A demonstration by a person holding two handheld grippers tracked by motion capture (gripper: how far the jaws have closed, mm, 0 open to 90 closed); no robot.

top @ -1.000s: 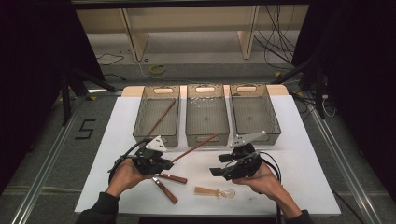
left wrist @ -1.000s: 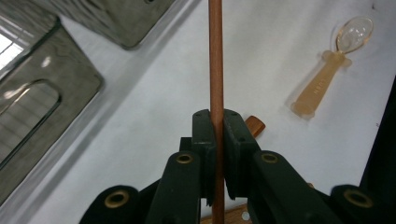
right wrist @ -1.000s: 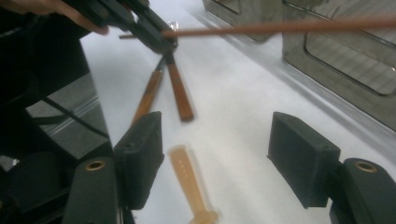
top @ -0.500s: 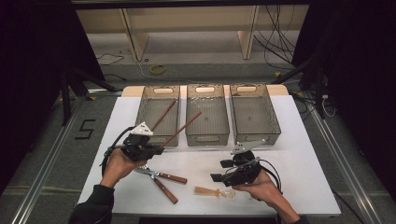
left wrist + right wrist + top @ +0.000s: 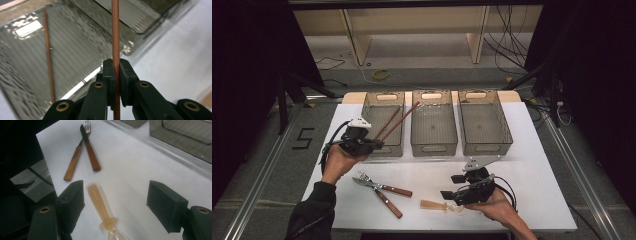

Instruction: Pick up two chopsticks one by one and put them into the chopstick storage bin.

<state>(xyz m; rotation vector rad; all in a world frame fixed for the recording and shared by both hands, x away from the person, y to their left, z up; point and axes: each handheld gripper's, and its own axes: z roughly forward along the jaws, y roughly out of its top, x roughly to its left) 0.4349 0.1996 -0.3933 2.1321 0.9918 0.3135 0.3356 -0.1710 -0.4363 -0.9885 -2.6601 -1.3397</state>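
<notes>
1. We record the left tool, matte black, pinching a slim round reddish-brown chopstick at centre frame; in the high view the stick slants over the left bin.
2. A second chopstick lies inside that ribbed, translucent grey bin.
3. The right tool, its blocky jaws spread and just now widening, hovers over an amber translucent spoon on the smooth white desk, lower centre.
4. Wooden-handled knife and fork cross, upper left.
</notes>
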